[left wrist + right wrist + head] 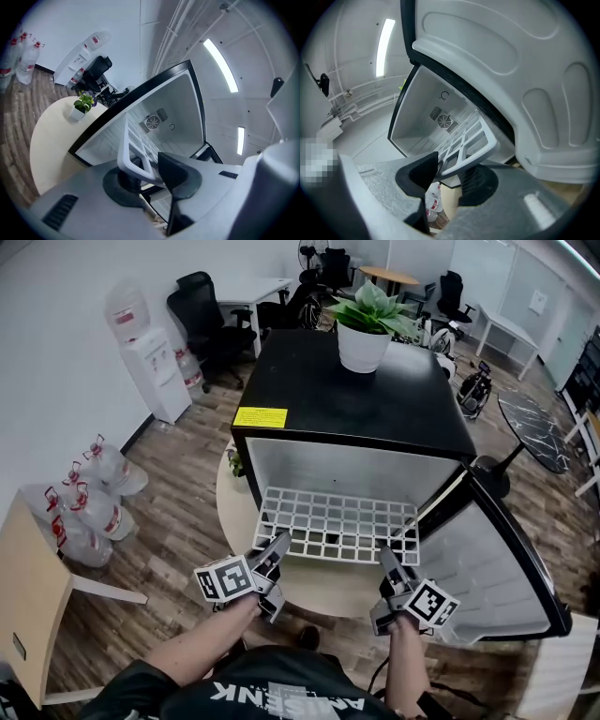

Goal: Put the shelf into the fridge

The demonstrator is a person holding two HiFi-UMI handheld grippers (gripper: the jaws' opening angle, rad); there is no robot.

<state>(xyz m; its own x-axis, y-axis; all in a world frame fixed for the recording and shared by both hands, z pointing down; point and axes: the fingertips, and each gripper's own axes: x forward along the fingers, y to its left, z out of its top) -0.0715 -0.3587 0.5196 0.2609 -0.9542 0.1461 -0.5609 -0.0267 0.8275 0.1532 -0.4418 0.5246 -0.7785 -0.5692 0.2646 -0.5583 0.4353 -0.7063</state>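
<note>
A white grid shelf lies level, its far half inside the open mini fridge and its near edge sticking out. My left gripper is shut on the shelf's near left edge. At the near right edge, my right gripper is shut on the shelf too. Both gripper views look into the white fridge interior, where a round fan grille sits on the back wall. The fridge door hangs open at the right.
The black fridge stands on a round beige table and carries a potted plant on top. Water bottles lie on the wood floor at left beside a water dispenser. Office chairs and desks stand behind.
</note>
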